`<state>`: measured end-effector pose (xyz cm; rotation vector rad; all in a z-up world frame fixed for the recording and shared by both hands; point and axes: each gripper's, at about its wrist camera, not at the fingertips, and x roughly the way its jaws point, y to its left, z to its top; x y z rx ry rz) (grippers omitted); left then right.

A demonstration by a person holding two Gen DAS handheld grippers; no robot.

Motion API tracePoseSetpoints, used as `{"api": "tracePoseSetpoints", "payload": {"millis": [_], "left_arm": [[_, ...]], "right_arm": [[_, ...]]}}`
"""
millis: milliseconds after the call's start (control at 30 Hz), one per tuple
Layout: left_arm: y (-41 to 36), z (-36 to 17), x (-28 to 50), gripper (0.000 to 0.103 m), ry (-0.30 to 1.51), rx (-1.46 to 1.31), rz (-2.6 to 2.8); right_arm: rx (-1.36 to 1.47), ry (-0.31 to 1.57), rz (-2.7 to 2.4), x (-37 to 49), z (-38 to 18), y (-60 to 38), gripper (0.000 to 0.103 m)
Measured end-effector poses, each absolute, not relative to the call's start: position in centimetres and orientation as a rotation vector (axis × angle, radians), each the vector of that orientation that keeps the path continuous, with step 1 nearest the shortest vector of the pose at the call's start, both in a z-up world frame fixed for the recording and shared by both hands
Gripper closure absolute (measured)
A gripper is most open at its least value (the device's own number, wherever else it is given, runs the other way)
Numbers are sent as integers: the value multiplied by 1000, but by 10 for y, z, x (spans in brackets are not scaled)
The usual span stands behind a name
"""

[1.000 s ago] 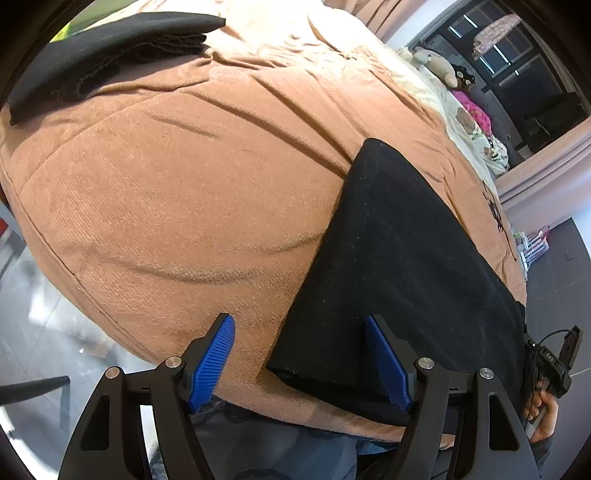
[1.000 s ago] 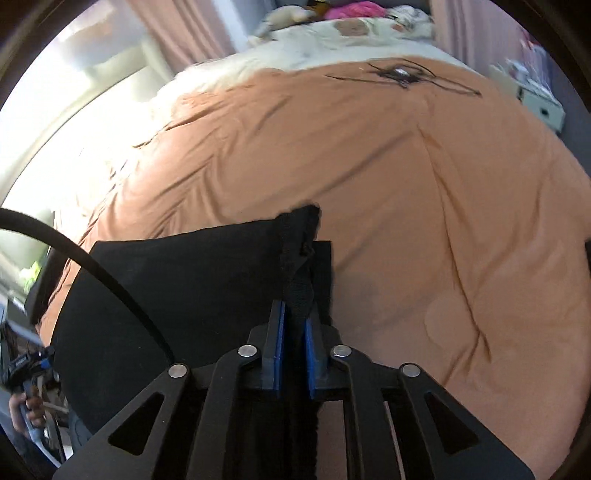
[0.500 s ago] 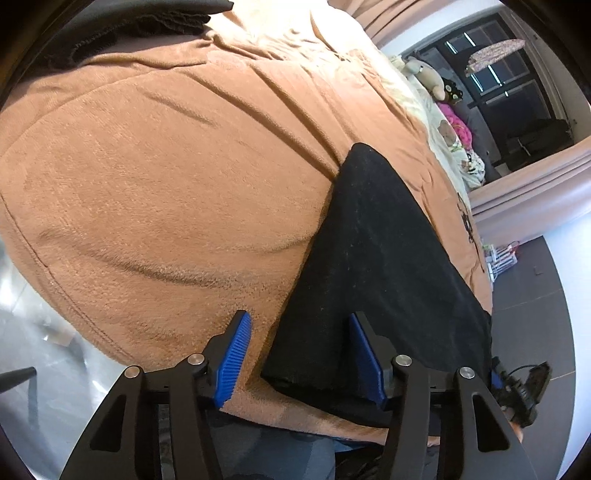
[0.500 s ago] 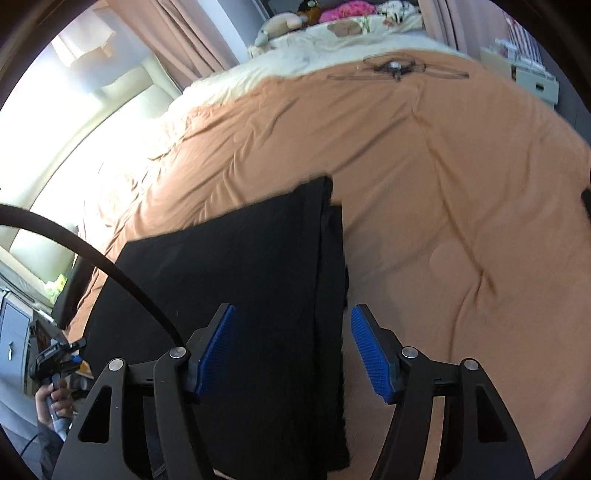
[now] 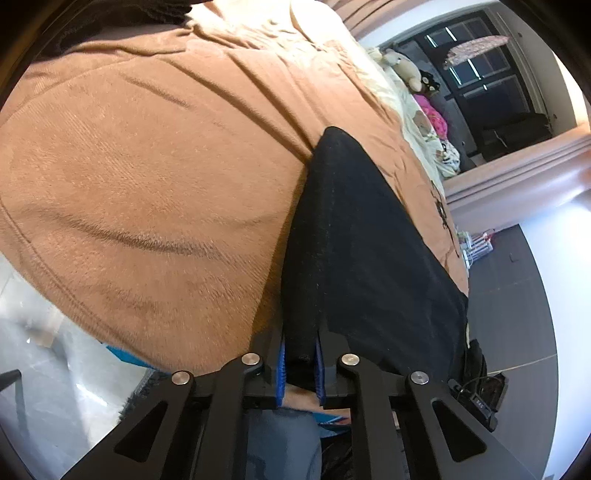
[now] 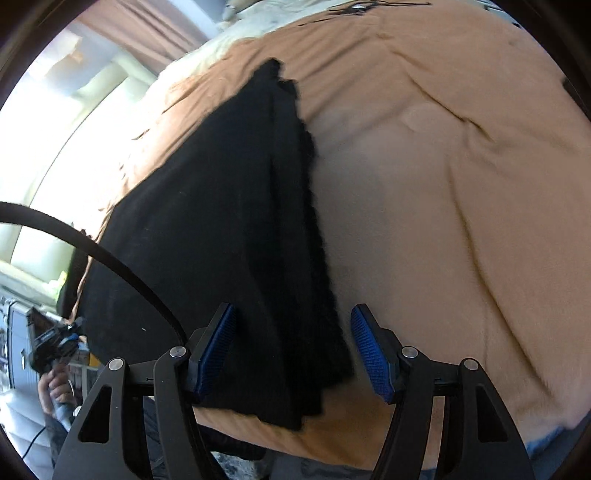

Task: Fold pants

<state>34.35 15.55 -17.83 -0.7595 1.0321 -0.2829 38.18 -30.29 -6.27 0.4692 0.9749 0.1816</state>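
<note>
Black pants (image 5: 369, 258) lie folded in a long strip on the orange-brown blanket (image 5: 147, 166). My left gripper (image 5: 300, 365) is at their near corner by the bed's edge. Its jaws are closing, and the blue pads (image 5: 281, 363) pinch the black cloth between them. In the right wrist view the pants (image 6: 221, 221) show layered edges along their right side. My right gripper (image 6: 295, 350) stands open low over their near end, and its blue pads (image 6: 373, 354) straddle the layered edge without touching it.
The blanket (image 6: 461, 184) covers a wide bed. Another dark garment (image 5: 122, 14) lies at its far left corner. Plush toys (image 5: 402, 70) and pink cloth sit at the head end. Grey floor (image 5: 517, 295) lies beside the bed. A hand (image 6: 55, 387) holds the left gripper.
My left jaws have gone from wide open to pinched on the pants' near corner. My right gripper has let go of the pants' edge, opened, and drawn back and down to their near end.
</note>
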Motion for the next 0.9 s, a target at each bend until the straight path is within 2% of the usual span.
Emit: {"api": "tracePoseSetpoints", "payload": {"millis": [200, 500, 800, 900], "left_arm": [[159, -170, 331, 92, 1005, -749, -291], [165, -186, 336, 70, 1008, -826, -284], [156, -197, 345, 69, 1012, -865, -295], [156, -198, 343, 69, 1005, -879, -294]], "right_arm": [[404, 907, 59, 363, -30, -325, 40], [292, 782, 137, 361, 29, -296, 40], [218, 821, 244, 384, 11, -236, 40], [195, 833, 277, 385, 6, -219, 44]]}}
